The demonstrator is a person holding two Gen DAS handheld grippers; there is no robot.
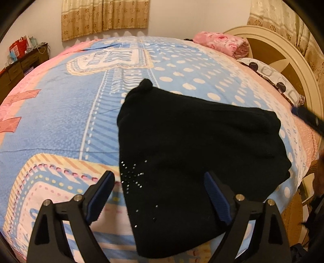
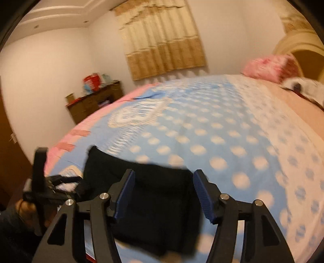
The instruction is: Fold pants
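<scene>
Pants: one pair, black, folded into a compact bundle point(image 1: 192, 153), lying on the bed in the lower middle of the left wrist view; small shiny studs dot its lower left part.
Bed: one, under a blue, pink and cream patterned cover point(image 1: 60, 113) with cream dots.
Writing: large printed letters on the cover in the upper middle; too warped to read with certainty.
Pillows: two at the upper right, one pink floral point(image 1: 220, 43), one white with dark circles point(image 1: 269, 74).
Curtains: two, beige point(image 1: 103, 18), at the top and the upper right.
Left tool: point(image 1: 160, 194) spread wide over the near edge of the pants, nothing pinched.
Right tool: point(image 2: 164, 194) spread, hanging above the pants, pads clear of the cloth; this view is blurred.
Desk: one dark one point(image 2: 95, 103) at the wall, left of middle, with red and blue packages on top.
</scene>
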